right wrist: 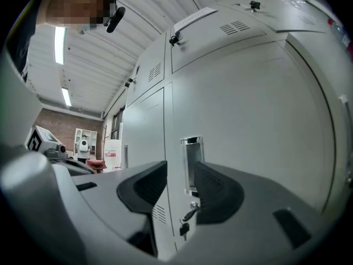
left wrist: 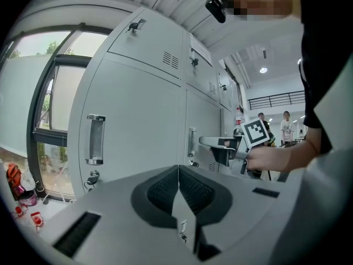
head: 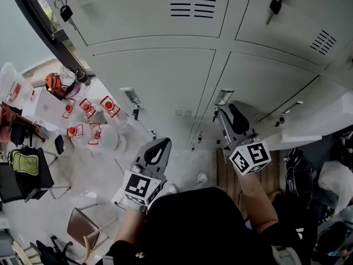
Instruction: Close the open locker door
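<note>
Right hand-held gripper [right wrist: 180,170] is held just off the locker door [right wrist: 248,120], jaws parted, nothing gripped, handle [right wrist: 191,153] framed between them. Left hand-held gripper [left wrist: 177,170] is pressed together, empty. Door is judged nearly flush; a final push likely remains.

Industrial hall, grey metal lockers [head: 160,76], corrugated ceiling [right wrist: 105,65], strip lights [right wrist: 59,44]

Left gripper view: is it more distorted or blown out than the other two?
Left gripper view: strong fisheye bowing of the grey metal lockers, dark corners, and the tall window looks washed out. Right gripper view: same bowing, and the ceiling strip light glares. Head view: locker seams curve too, light even, no harsh shadows.
</note>
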`<state>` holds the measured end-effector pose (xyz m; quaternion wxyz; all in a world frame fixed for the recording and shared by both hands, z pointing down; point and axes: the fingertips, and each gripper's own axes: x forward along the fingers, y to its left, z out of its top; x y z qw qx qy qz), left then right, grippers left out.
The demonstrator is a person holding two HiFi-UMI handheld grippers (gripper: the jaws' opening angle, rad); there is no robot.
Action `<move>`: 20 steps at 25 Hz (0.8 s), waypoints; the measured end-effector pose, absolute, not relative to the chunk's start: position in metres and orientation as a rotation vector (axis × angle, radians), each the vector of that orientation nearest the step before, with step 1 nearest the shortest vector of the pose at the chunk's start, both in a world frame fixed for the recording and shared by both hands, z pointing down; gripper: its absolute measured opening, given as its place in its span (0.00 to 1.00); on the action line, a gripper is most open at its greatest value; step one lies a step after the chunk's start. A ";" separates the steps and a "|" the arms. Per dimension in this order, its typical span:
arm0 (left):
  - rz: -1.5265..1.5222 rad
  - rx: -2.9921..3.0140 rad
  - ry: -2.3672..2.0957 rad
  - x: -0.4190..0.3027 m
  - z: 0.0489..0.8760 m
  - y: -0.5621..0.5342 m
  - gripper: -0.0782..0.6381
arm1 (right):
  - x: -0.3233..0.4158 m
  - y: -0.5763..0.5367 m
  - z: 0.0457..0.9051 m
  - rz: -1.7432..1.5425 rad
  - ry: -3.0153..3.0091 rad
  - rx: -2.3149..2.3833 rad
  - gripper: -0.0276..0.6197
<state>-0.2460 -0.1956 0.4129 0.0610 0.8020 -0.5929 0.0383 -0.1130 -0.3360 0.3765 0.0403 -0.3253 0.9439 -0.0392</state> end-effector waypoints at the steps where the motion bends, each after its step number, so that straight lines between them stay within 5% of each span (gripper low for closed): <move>1: 0.118 2.441 -1.775 -0.244 0.413 -0.194 0.14 | -0.109 -0.332 0.376 -0.114 2.889 -1.018 0.27; 20: 0.147 2.777 -1.166 -0.159 0.430 -0.176 0.14 | -0.008 -0.205 0.413 -0.143 2.737 -1.505 0.20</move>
